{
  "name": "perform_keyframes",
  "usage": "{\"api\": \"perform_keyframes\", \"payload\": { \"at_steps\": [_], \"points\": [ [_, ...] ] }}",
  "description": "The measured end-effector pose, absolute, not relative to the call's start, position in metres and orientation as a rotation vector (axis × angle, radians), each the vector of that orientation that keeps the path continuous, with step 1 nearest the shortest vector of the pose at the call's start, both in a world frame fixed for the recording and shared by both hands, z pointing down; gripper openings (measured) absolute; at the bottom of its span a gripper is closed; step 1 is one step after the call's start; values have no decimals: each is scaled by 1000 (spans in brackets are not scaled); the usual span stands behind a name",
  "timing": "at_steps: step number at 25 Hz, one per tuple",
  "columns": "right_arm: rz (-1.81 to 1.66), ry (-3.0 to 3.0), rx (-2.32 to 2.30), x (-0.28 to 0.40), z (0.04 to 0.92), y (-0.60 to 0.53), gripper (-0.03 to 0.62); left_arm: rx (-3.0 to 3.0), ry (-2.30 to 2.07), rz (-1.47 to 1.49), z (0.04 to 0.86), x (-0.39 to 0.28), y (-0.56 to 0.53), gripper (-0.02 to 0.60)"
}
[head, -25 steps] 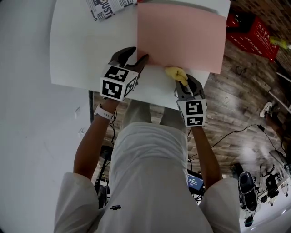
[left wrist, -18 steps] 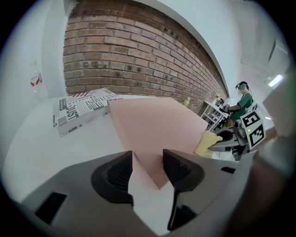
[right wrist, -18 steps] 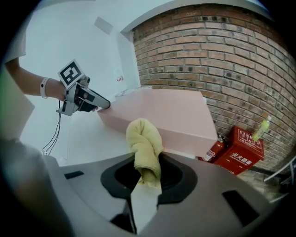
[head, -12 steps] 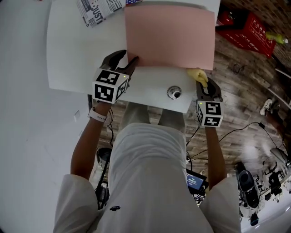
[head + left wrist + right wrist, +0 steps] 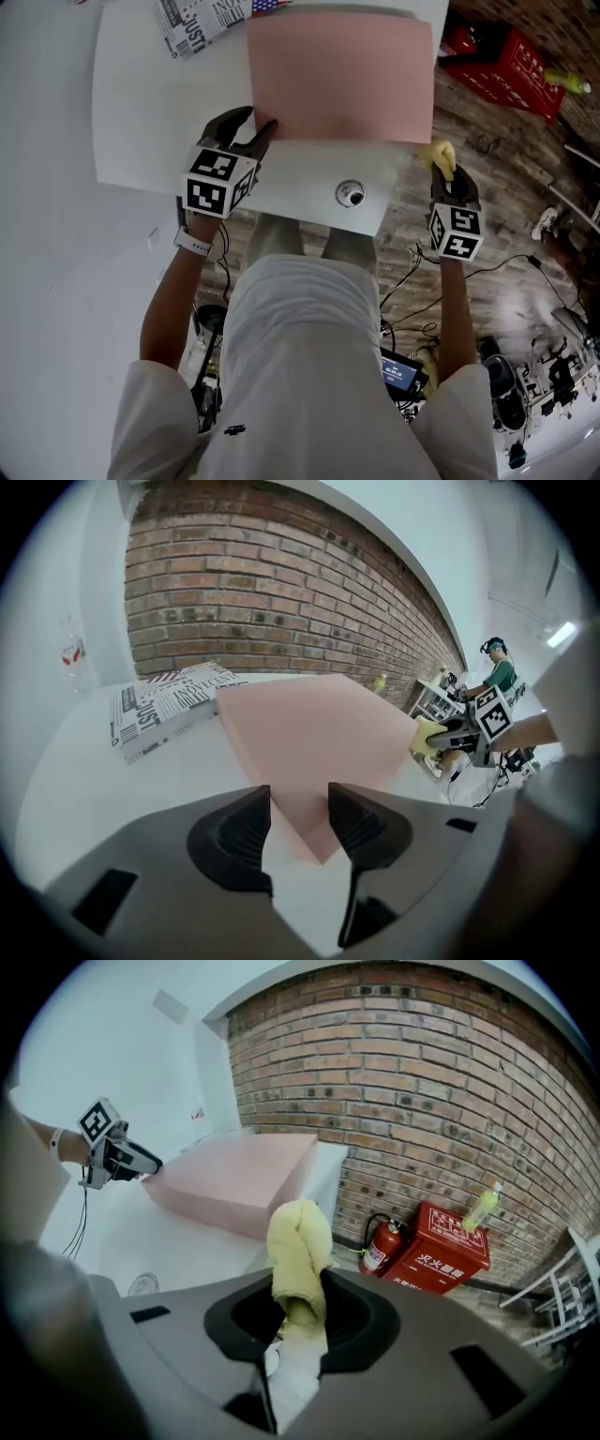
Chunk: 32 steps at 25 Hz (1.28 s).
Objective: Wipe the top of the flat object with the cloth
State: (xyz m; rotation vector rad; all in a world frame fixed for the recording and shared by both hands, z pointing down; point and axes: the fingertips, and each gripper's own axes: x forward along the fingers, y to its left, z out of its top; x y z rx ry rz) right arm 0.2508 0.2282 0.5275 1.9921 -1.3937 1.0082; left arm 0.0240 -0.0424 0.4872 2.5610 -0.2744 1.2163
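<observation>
The pink flat slab [image 5: 337, 75] lies on the white table [image 5: 141, 122]. My left gripper [image 5: 251, 131] sits at its near left corner, jaws shut narrowly on that corner [image 5: 298, 808]. My right gripper [image 5: 448, 180] hangs just off the table's right edge, over the wooden floor, shut on a yellow cloth [image 5: 441, 155]. In the right gripper view the cloth [image 5: 300, 1241] stands up between the jaws, apart from the slab [image 5: 234, 1176]. The left gripper view shows the cloth [image 5: 427, 735] beyond the slab's right side.
A folded newspaper [image 5: 202, 19] lies at the table's far left. A small round metal thing [image 5: 350, 195] sits near the table's front edge. A red box [image 5: 445, 1246] with a bottle [image 5: 480, 1208] on it and a fire extinguisher [image 5: 382, 1246] stand by the brick wall. Cables cross the floor.
My right gripper has carried the yellow cloth rightward from the slab's near edge to beyond the table's right edge, uncovering the round metal thing. The left gripper stays on the corner.
</observation>
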Motion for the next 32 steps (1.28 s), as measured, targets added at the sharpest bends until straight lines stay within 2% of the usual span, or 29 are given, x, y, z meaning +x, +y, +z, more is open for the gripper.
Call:
{"api": "perform_keyframes", "payload": {
  "at_steps": [6, 8, 10, 13, 16, 32],
  "points": [
    [977, -1427, 2003, 272, 518, 212, 92, 2617, -252, 1088, 454, 42, -33, 194],
    [970, -1451, 1984, 275, 515, 205, 92, 2649, -205, 1076, 450, 55, -24, 155],
    [970, -1476, 1966, 277, 513, 198, 92, 2673, -172, 1116, 453, 65, -18, 91],
    [971, -1519, 1918, 276, 509, 190, 92, 2687, -106, 1310, 472, 70, -10, 21],
    [998, -1561, 1878, 275, 509, 185, 92, 2696, -45, 1496, 486, 68, -2, 18],
    [1036, -1744, 1688, 301, 503, 121, 92, 2597, 71, 1450, 491, 68, -1, 18]
  ]
}}
